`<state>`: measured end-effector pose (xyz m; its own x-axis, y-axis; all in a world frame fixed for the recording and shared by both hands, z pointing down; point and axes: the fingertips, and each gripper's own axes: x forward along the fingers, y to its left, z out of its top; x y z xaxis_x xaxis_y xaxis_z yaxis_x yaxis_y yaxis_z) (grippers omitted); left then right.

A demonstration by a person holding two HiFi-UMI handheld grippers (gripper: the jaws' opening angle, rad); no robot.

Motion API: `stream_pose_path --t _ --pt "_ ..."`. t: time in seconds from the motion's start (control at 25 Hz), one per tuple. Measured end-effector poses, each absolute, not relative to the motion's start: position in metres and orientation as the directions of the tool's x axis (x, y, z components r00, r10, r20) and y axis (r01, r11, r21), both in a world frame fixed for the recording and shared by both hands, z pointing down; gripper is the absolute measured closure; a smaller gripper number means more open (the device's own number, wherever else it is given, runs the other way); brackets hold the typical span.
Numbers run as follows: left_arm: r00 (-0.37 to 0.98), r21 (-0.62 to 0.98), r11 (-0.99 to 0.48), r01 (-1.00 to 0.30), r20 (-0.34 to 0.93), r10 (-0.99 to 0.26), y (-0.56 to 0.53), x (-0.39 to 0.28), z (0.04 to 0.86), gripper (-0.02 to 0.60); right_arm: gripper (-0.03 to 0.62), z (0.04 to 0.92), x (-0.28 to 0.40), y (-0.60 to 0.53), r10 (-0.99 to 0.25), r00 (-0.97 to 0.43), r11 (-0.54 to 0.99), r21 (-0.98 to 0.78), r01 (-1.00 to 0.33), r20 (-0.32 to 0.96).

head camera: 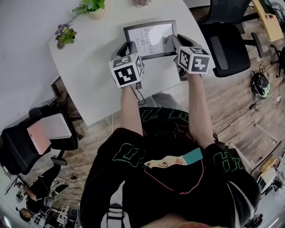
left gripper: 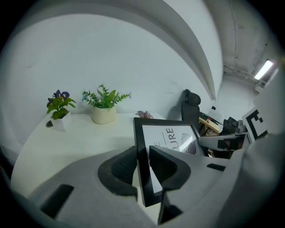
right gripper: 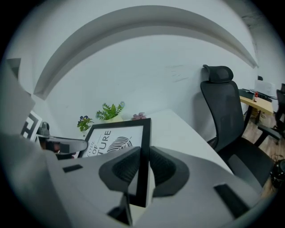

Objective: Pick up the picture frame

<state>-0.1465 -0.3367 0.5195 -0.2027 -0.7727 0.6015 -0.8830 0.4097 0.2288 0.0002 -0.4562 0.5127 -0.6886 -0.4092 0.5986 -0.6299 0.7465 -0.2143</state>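
- The white table (head camera: 84,84) is seen below, and the picture frame (head camera: 151,38) is held over its far part, apparently clear of the top.
- The frame's long axis is laid across, from one gripper to the other, so neither hand is placed nearer.
- Its left rim is pinched between the pads of the left gripper (head camera: 128,48).
- Its right rim is clamped likewise by the right gripper (head camera: 179,42).
- An even rise of both hands is judged necessary.

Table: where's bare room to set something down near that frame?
The widest bare patch is the white table between the purple-flowered plant and the picture frame. A narrower strip lies between the frame and the black chair. The far edge is crowded with the green plant and a small pink thing.
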Motion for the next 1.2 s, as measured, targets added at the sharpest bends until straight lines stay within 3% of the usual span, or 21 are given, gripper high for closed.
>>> stream_pose_path --t 0.56,1.2 --pt "-0.344 0.097 0.428 -0.898 0.448 -0.825 -0.354 -0.164 0.429 0.495 0.522 0.431 -0.021 -0.479 -0.467 -0.771 0.8 -0.165 -0.577 0.434" --pt "-0.389 0.061 0.416 -0.907 0.252 -0.886 -0.368 -0.177 0.332 0.5 0.522 0.332 -0.036 -0.497 -0.486 -0.846 0.848 -0.116 -0.517 0.217"
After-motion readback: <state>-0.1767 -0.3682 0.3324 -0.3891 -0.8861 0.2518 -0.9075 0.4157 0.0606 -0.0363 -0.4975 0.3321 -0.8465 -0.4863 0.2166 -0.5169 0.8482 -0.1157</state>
